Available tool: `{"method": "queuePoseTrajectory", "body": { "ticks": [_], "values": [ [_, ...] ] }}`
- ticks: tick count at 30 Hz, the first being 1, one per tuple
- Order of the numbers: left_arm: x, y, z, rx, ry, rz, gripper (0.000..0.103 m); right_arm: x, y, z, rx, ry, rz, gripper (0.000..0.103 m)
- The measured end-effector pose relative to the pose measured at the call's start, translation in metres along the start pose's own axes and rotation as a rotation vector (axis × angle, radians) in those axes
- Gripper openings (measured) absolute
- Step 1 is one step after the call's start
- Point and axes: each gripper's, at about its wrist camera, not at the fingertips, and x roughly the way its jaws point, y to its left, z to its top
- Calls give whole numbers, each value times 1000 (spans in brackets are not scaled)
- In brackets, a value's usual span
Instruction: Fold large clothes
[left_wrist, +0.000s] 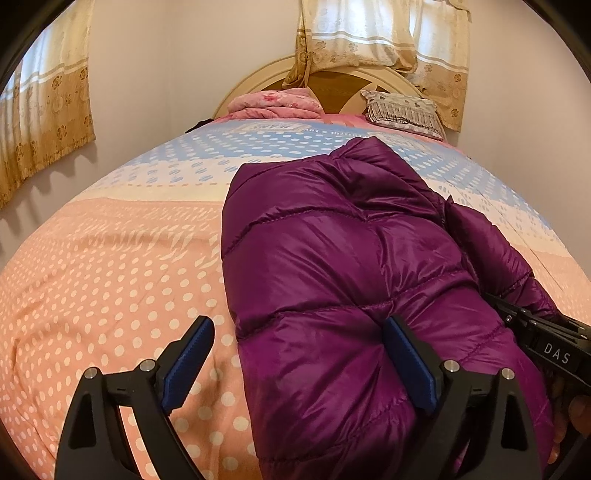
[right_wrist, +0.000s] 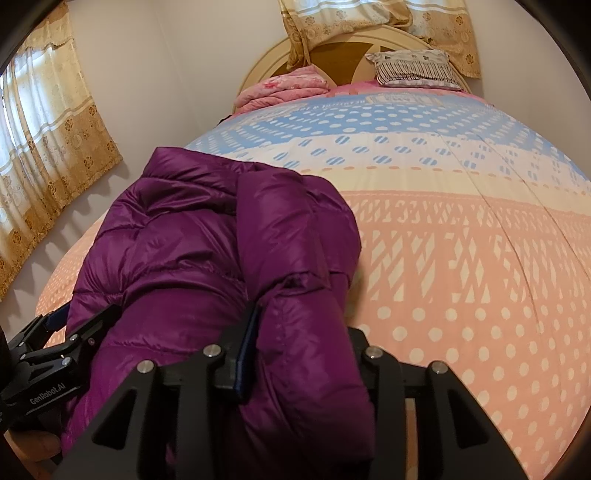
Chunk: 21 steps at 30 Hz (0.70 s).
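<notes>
- One glossy purple quilted puffer jacket (left_wrist: 332, 266) lies bundled lower centre on the bed.
- Right gripper (right_wrist: 299, 354) clamps a puffy fold; left gripper (left_wrist: 295, 362) gapes wide, one pad resting on the jacket (nothing held).
- Polka-dot bedspread (left_wrist: 110, 266), pink and blue.
- Two pillows (left_wrist: 402, 109), two beige curtains (left_wrist: 48, 110), upper frame.

One purple jacket (left_wrist: 332, 266), two grippers, two pillows, one bed (left_wrist: 110, 280)

the puffer jacket (left_wrist: 332, 266) is glossy purple. beneath it, the bedspread (left_wrist: 110, 280) is peach with white dots, turning cream, then blue. beyond the jacket: pink quilt (left_wrist: 273, 103), grey-striped pillow (left_wrist: 402, 110), gold floral curtains (left_wrist: 48, 110).
</notes>
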Motion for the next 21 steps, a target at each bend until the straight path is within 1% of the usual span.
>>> {"method": "queuePoseTrajectory", "body": {
  "ticks": [4, 8, 9, 13, 15, 16, 17, 21],
  "values": [
    [1, 3, 1, -5, -4, 1, 95, 1, 1, 1, -2, 7, -13, 43],
    [0, 5, 0, -7, -2, 2, 95, 2, -1, 3, 7, 13, -22, 48],
    [0, 5, -1, -5, -1, 4, 95, 2, -1, 3, 9, 14, -25, 51],
    [-8, 5, 1, 0, -3, 34, 95, -4, -2, 6, 9, 12, -31, 54],
    [-17, 3, 3, -1, -19, 32, 95, -11, 0, 8, 4, 2, -29, 67],
    [-22, 2, 5, 2, -34, 27, 95, -14, 1, 9, 0, -6, -23, 69],
    [-25, 2, 5, 5, -38, 30, 95, -18, 4, 10, -10, -15, -19, 71],
    [-44, 4, 10, 2, -57, 43, 95, -30, 12, 12, -46, -30, -33, 71]
  ]
}}
